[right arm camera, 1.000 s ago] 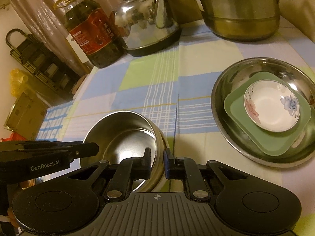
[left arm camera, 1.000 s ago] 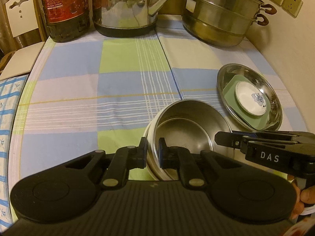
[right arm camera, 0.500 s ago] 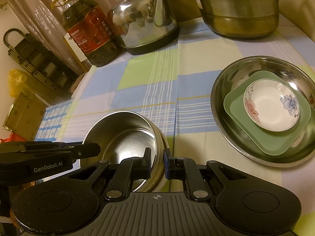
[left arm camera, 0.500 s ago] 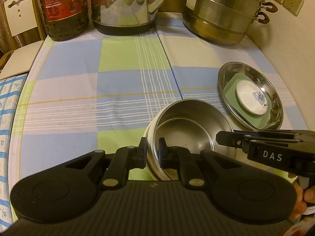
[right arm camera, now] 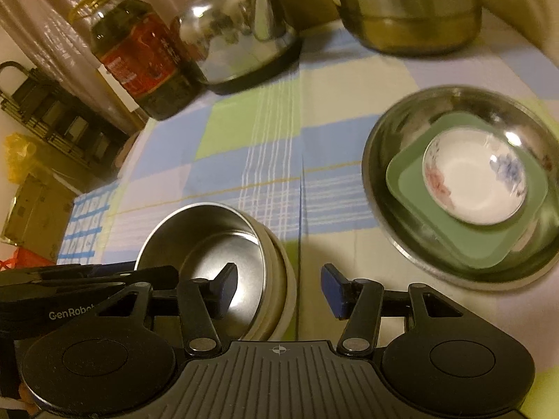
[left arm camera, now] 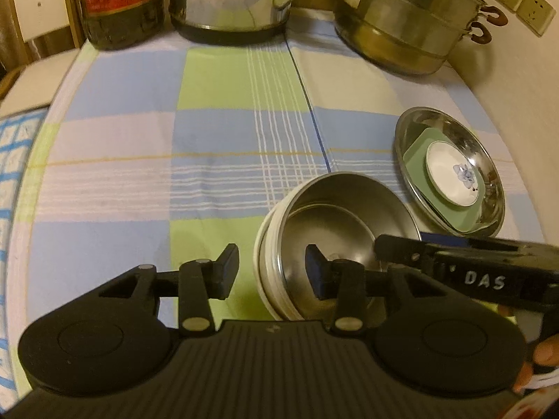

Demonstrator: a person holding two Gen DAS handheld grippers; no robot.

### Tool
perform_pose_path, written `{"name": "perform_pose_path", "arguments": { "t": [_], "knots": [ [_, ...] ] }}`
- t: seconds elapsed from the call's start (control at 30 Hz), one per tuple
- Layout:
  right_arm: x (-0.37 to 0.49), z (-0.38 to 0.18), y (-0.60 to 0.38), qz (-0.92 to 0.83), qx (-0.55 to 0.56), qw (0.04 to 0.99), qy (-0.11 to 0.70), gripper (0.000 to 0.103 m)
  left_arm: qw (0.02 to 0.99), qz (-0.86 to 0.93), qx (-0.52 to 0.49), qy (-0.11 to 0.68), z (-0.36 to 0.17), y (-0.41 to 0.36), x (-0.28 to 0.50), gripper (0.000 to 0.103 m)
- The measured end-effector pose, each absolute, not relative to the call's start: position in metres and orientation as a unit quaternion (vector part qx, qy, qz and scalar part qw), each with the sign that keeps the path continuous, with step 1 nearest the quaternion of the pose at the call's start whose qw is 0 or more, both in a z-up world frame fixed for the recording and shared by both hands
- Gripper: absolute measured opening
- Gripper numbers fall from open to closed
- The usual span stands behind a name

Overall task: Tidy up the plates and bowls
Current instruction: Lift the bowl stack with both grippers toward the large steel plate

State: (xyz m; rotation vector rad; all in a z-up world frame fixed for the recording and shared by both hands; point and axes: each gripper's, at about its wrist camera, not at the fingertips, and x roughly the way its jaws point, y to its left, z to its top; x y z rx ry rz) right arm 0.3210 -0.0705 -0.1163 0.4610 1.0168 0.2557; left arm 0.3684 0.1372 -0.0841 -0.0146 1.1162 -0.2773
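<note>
Nearest the left wrist camera, the left claw (left arm camera: 271, 270) stands released, its fingers spread either side of the near rim of the steel bowl (left arm camera: 335, 230), neither pad touching it as far as the view shows. The steel bowl sits nested in a white bowl (left arm camera: 261, 262), whose rim shows as a pale band at 9 o'clock of the steel one. The right claw (right arm camera: 279, 288) is likewise released, one finger over the steel bowl's inside and the other out over the checked cloth (right arm camera: 244, 146) at 3 o'clock of the white bowl's rim. Each tool's black body crosses the other's view low down, so the two crowd the bowls from both sides.

At 2 o'clock of the bowls, apart from them, lies a wide steel dish (right arm camera: 401, 132) holding a green square plate (right arm camera: 489, 241), with a small white flowered saucer (right arm camera: 475, 185) on top. A strip of bare cloth separates the bowls from the dish.

From 9 to 12 o'clock the worktop is open cloth well out to the back row. There stand an oil bottle (right arm camera: 139, 56) at 11 o'clock, a steel kettle (right arm camera: 237, 31) at 12, and a stacked steamer pot (left arm camera: 412, 21) at 1 o'clock. The wall with two sockets (left arm camera: 524, 3) closes the right edge just beyond the dish, and the worktop's left edge falls away by a blue-checked cloth (left arm camera: 14, 160).
</note>
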Motion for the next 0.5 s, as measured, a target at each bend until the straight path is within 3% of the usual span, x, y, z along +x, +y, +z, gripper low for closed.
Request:
{"name": "perform_pose_path", "arguments": {
  "t": [0.17,0.23,0.33,0.5],
  "knots": [
    [0.325,-0.124,-0.068,0.112,0.226,0.831,0.496,0.050,0.833,-0.137,-0.007,0.536,-0.093,0.137,0.371,0.029],
    [0.326,-0.126,-0.068,0.113,0.231,0.827,0.499,0.038,0.831,-0.140,-0.007,0.539,-0.095,0.137,0.372,0.026],
    [0.327,-0.130,-0.070,0.109,0.245,0.822,0.502,0.027,0.831,-0.141,-0.005,0.538,-0.097,0.137,0.373,0.024],
    [0.325,-0.127,-0.068,0.104,0.238,0.826,0.501,0.025,0.832,-0.145,-0.005,0.536,-0.097,0.138,0.372,0.024]
  ]
}}
